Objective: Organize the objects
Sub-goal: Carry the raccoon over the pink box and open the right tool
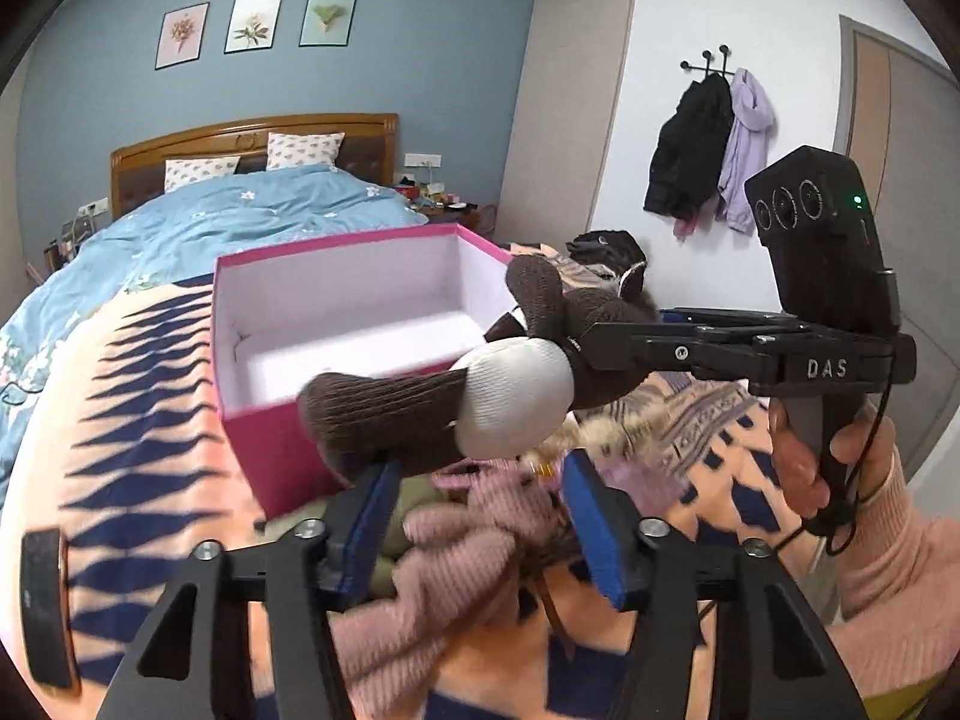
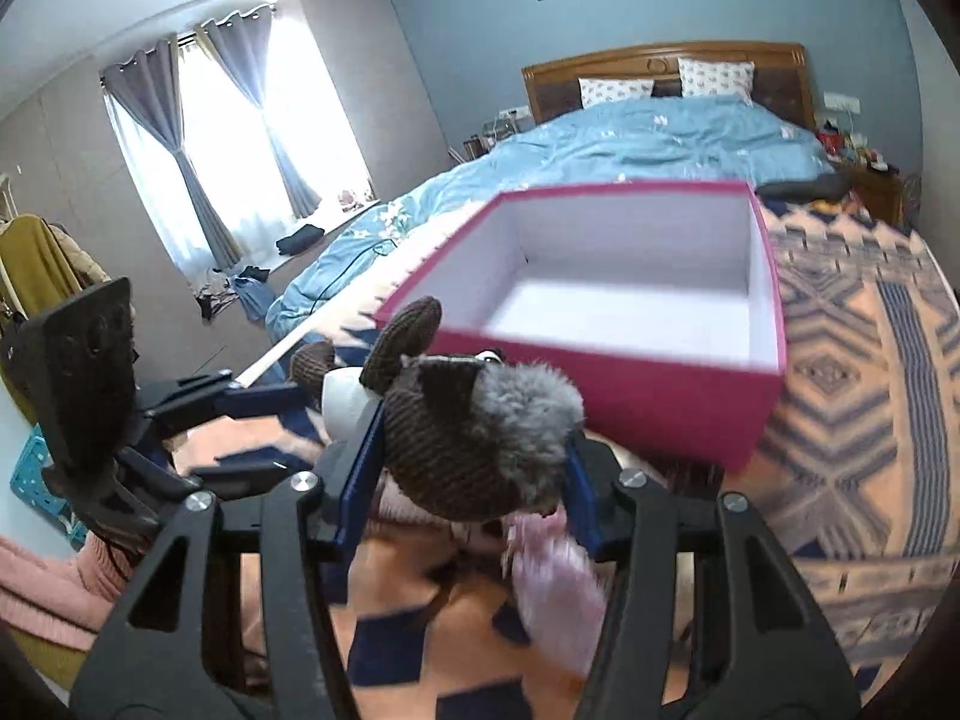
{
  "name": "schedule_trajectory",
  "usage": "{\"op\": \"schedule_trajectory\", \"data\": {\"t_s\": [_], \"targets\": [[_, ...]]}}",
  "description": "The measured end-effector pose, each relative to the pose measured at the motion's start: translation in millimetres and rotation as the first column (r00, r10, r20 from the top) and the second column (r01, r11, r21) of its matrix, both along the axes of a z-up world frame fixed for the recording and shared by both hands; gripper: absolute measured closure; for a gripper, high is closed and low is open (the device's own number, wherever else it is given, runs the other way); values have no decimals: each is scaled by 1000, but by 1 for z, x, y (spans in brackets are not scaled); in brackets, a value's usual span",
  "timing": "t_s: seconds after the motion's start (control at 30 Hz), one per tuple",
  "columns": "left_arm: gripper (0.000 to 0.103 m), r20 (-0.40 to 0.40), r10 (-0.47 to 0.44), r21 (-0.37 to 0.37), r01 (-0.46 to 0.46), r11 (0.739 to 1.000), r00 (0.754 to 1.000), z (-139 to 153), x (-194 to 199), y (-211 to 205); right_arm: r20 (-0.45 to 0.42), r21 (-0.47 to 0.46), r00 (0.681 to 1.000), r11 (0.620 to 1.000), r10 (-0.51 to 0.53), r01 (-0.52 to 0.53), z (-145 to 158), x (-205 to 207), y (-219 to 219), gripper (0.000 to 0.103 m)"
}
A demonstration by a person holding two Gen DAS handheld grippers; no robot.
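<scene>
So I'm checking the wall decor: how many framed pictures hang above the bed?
3, in a row on the blue wall above the headboard: left, middle and right. More may hang out of view.

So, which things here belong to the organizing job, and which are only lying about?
For the job: knitted toy, pink box, pink knitwear.
Lying about: jackets on hooks, wall pictures, pillows, clothes on the floor.

Black tongs [image 1: 480, 516] with blue pads, pink ribbed sleeve [image 1: 894, 570].
</scene>
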State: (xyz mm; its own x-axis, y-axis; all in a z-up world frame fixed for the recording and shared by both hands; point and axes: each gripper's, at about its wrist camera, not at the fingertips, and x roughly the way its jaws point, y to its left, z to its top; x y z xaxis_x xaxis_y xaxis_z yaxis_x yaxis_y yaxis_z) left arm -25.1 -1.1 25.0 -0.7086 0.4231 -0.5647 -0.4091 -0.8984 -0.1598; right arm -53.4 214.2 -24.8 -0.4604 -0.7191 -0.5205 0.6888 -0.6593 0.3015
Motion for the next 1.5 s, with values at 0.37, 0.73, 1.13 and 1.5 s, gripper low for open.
{"op": "schedule_trajectory", "data": {"t_s": [0.37,0.73,1.13,1.5], "targets": [[62,-6,44,-23,-44,999,999,25,-70,-16,10,-2,1000,1000,6,-6,20,-73,-33,47],[62,142,52,-30,-48,998,988,-16,-130,-27,155,64,988,998,15,-25,-26,-133,-61,47],[62,188,81,-90,-65,994,979,-32,-142,-22,314,186,949,979,20,-82,-72,-163,-90,43],[42,110,107,-56,-101,993,988,-17,-121,-30,261,151,963,988,-64,25,-48,-156,-57,30]]}}
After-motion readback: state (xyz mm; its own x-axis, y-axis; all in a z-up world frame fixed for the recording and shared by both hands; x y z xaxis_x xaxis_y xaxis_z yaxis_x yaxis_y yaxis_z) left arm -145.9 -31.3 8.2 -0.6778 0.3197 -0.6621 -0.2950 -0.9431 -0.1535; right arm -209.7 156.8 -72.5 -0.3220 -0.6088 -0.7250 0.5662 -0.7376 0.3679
